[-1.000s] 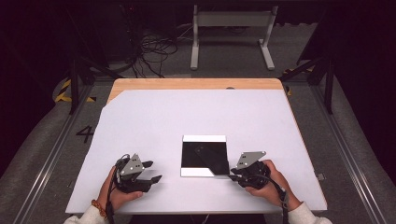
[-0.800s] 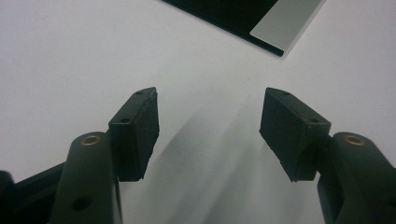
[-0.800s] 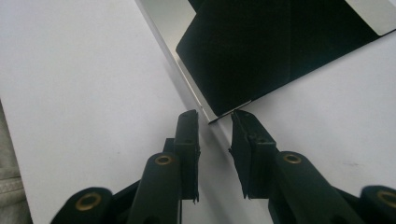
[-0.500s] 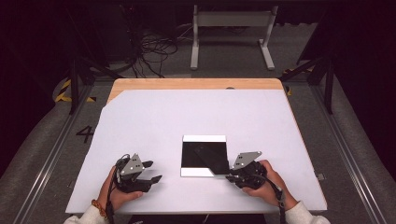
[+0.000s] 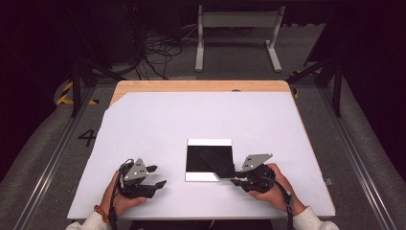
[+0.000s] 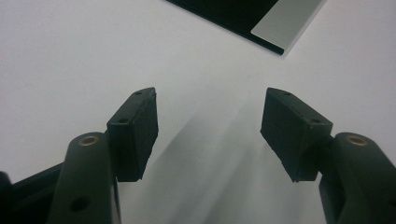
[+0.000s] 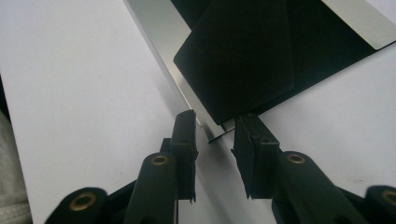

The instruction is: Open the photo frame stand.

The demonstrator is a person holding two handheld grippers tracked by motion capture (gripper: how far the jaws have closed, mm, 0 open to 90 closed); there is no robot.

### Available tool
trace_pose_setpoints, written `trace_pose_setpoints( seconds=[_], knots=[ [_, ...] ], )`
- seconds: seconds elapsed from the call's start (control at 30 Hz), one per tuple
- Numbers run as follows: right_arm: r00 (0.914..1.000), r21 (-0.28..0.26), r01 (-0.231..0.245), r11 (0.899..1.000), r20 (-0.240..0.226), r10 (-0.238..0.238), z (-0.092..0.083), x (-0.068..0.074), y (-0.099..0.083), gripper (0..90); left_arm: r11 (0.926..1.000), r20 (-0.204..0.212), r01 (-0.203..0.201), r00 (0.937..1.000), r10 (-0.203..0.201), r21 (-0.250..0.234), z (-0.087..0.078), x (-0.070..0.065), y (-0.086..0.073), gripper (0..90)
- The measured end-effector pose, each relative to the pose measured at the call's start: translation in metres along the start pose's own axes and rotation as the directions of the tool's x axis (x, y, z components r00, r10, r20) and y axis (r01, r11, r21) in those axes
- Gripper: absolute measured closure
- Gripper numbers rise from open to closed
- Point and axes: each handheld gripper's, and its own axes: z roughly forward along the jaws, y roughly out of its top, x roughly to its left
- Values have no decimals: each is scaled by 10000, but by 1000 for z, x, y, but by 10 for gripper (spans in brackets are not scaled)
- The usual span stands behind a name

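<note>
The black square sheet with silvery bands (image 5: pixel 203 160) lies near the front edge of the white table (image 5: pixel 191 120), its near right corner raised and turned inward. The right gripper (image 5: pixel 234 176) straddles that corner, its jaws just opening and no longer pinching it. The left gripper (image 5: pixel 157 175) rests released and empty. The fold seems begun but not flattened.

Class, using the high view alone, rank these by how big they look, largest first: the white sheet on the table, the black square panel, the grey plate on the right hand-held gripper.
1. White sheet, by far the largest.
2. Black panel.
3. Grey plate on the right hand-held gripper, smallest.
</note>
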Motion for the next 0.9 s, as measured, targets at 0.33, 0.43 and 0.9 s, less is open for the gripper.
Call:
trace_pose_setpoints(
  seconds=[0.33,0.43,0.9],
  knots=[
    [9967,-734,-694,9949,-468,661,-4,-10,-2,672,10000,-4,13,10000,-13,46,1,-2,1,369],
    [9960,-908,-779,9928,-513,735,-3,-11,-1,671,10000,19,-20,10000,20,78,2,-2,1,367],
    [9853,-1584,-1541,9753,-978,1398,-2,-14,3,629,9999,62,-51,10000,50,125,5,-3,2,366]
  ],
)
